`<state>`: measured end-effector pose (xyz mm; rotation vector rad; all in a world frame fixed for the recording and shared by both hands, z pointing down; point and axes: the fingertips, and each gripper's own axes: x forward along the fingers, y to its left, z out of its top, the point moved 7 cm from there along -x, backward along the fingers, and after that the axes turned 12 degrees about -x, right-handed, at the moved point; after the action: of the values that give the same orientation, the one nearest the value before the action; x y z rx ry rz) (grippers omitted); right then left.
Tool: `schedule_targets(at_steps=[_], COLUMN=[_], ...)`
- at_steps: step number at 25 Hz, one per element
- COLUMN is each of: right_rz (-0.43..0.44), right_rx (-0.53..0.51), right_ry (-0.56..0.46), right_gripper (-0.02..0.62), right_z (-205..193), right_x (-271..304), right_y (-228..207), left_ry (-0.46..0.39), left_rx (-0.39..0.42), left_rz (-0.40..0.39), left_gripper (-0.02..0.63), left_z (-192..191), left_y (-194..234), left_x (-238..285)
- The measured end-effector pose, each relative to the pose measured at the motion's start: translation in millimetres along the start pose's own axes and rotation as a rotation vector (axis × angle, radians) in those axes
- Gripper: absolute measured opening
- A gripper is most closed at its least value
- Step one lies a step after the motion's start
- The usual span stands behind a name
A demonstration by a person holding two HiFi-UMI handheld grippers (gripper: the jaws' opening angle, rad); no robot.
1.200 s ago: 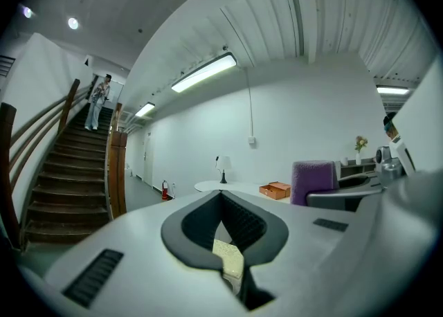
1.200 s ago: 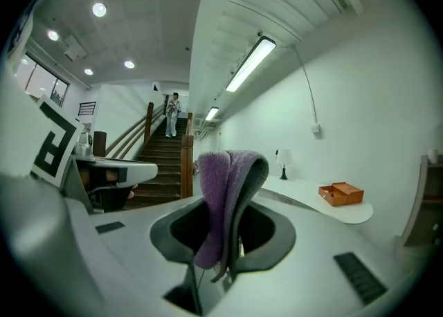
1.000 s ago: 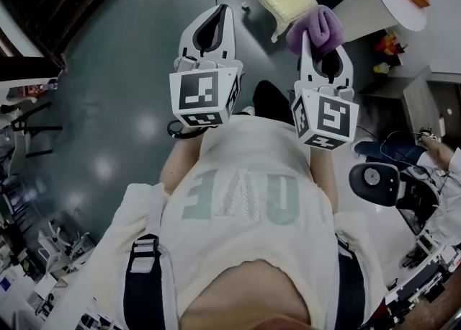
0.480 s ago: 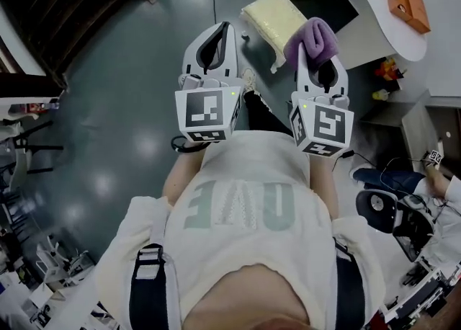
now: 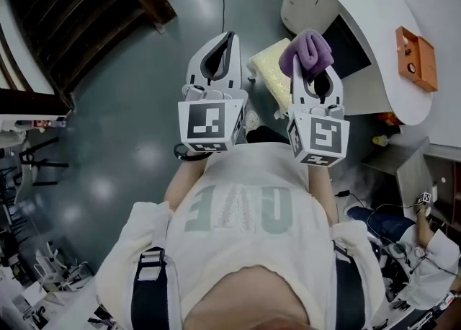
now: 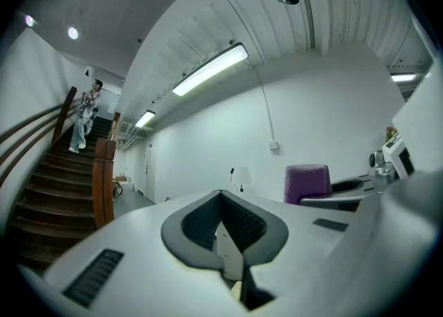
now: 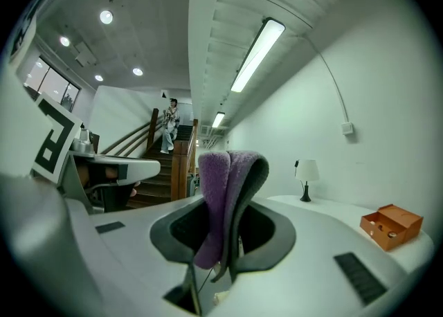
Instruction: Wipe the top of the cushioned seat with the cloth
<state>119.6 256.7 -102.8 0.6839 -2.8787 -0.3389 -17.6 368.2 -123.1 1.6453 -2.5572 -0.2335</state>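
The cushioned seat (image 5: 268, 68) is a pale yellow pad on the floor, seen in the head view between my two grippers and partly hidden by them. A folded purple cloth (image 5: 308, 50) (image 7: 220, 194) sticks up from my right gripper (image 5: 307, 66) (image 7: 225, 229), which is shut on it. My left gripper (image 5: 220, 49) (image 6: 223, 201) is held level beside it, shut with nothing between its jaws. Both are raised in front of the person's chest, well above the seat. The cloth (image 6: 306, 183) also shows at the right of the left gripper view.
A curved white desk (image 5: 364, 22) with an orange box (image 5: 415, 57) (image 7: 391, 224) stands at the right, close to the seat. A wooden staircase (image 5: 94, 11) (image 6: 66, 191) rises at the left, with a person (image 7: 169, 125) on it. A table lamp (image 7: 306, 170) stands on the desk.
The seat and desk have slid down and closer in the head view, so the seat now lies partly behind the grippers. Both grippers keep their hold and spacing.
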Motion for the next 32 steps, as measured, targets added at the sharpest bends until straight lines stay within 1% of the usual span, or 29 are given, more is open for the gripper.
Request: schedule_targets(at_steps=[3,7,10,15,20,25,32], right_rz=[0.009,0.011,-0.002,-0.051,-0.095,-0.127,-0.145], right_rx=[0.006,0.005,0.016,0.024,0.044,0.06,0.061], right_ry=[0.005,0.008,0.027,0.051,0.051,0.041,0.038], right_gripper=[0.095,0.095,0.095,0.095,0.095,0.095,0.095], right_z=[6,11,8,8,4,0,2], right_x=[48,95,117,149,165,174,188], right_y=[-16,-37,-46,-51,-60,-66,-65], left_ry=[0.014,0.034,0.053,0.1,0.091,0.092,0.099], left_rx=[-0.003,-0.003,-0.02,-0.04,-0.029,-0.018,-0.026], left_rz=[-0.009,-0.032,-0.052,-0.113,-0.155,-0.172,-0.196], left_gripper=[0.006,0.006,0.006,0.006,0.006,0.006,0.006], left_z=[5,6,2,-3,-1,-1,-2], left_y=[15,26,33,47,50,55,61], left_x=[53,109,135,171,196,211,221])
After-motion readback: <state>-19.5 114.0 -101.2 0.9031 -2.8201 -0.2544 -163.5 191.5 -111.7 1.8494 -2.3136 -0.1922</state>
